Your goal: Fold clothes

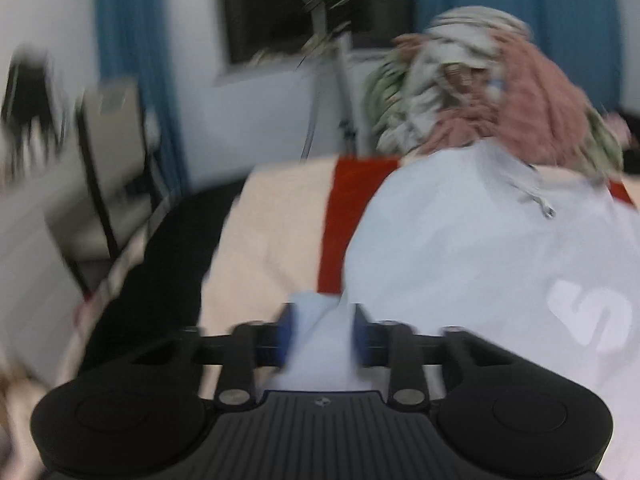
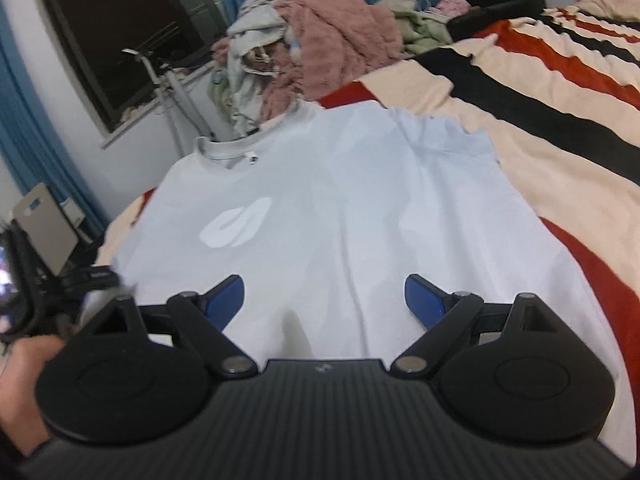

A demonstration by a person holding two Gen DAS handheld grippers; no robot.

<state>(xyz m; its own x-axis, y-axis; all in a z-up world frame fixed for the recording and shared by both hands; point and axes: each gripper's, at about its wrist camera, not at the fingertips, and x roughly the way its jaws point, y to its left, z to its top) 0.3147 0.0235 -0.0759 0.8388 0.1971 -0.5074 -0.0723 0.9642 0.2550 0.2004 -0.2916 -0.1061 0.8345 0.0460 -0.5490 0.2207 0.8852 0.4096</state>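
A pale blue T-shirt point(image 2: 340, 208) with a white logo point(image 2: 236, 222) lies spread on the striped bed, collar toward the clothes pile. In the left wrist view the same T-shirt point(image 1: 480, 248) fills the right side, and my left gripper point(image 1: 322, 332) is shut on a bunched edge of it between the blue pads. My right gripper point(image 2: 324, 300) hovers open over the shirt's near hem, with nothing between its fingers. At the left edge of the right wrist view, the left gripper point(image 2: 96, 284) shows blurred, held by a hand.
A heap of unfolded clothes point(image 2: 312, 48), pink and grey on top, stands at the bed's far edge behind the collar. The striped bedcover point(image 2: 560, 120) stretches to the right. A chair point(image 1: 112, 160) stands left of the bed, with a dark window point(image 2: 120, 32) and blue curtains behind.
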